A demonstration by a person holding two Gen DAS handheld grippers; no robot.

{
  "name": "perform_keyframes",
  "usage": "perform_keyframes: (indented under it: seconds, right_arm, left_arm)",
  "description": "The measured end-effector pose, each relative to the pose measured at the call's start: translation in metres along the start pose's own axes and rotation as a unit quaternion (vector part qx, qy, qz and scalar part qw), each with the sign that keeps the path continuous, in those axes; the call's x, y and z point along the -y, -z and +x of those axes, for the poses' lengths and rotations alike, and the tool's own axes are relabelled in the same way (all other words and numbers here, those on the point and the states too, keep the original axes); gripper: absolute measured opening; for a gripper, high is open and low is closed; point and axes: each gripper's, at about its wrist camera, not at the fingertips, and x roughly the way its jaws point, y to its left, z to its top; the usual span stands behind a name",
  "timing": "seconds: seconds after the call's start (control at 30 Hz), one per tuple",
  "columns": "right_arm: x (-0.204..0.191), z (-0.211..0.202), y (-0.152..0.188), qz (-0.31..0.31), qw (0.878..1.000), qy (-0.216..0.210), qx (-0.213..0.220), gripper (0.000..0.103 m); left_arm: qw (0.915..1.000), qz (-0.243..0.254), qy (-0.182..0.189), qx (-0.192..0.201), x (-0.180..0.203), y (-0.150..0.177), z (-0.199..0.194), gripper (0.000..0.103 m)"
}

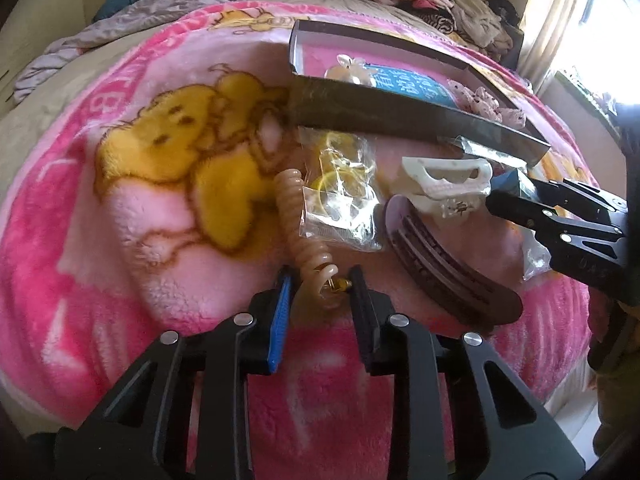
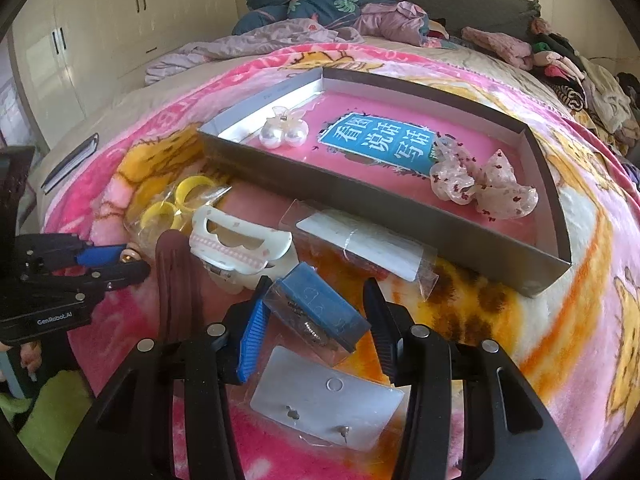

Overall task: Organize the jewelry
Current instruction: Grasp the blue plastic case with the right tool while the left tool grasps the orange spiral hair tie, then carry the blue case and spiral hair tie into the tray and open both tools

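Note:
My left gripper [image 1: 318, 276] is open, its fingers on either side of the near end of a peach spiral hair tie [image 1: 298, 216] on the pink blanket. My right gripper [image 2: 318, 292] is open around a blue card in a clear packet [image 2: 320, 312]. A grey open box [image 2: 400, 216] holds a pearl clip [image 2: 282, 128], a floral scrunchie [image 2: 480, 184] and a blue-labelled pink sheet. Loose beside the box lie a bag of yellow rings [image 1: 340, 184], a white claw clip [image 2: 236, 240], a brown hair clip [image 1: 444, 272] and an earring card [image 2: 324, 404].
The pink cartoon blanket [image 1: 160, 240] covers a bed. Piled clothes [image 2: 560, 68] and bedding lie at the far side. White wardrobes [image 2: 100, 20] stand at the left, a dark notebook [image 2: 70, 162] lies near the bed edge, and a bright window [image 1: 592, 20] is at the right.

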Motion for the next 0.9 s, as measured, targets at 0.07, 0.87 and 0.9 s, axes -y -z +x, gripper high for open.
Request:
perform_keyframes:
  seconds: [0.07,0.87,0.9]
  right_arm:
    - [0.001,-0.002,-0.001,0.003,1.0,-0.002,0.004,0.045]
    - [0.024,-0.051,-0.026,0.034,0.997,-0.002,0.074,0.044]
    - [0.027,-0.052,-0.027,0.035,0.997,0.0,0.075,0.044]
  left_arm:
    - [0.9999,-0.009,0.008,0.005,-0.003,0.0,-0.003,0.02]
    - [0.9962,0.002,0.012,0.086,-0.01,-0.052,-0.068,0.02]
    - [0.9959,0.003,0.016,0.089,-0.007,-0.057,-0.067,0.02]
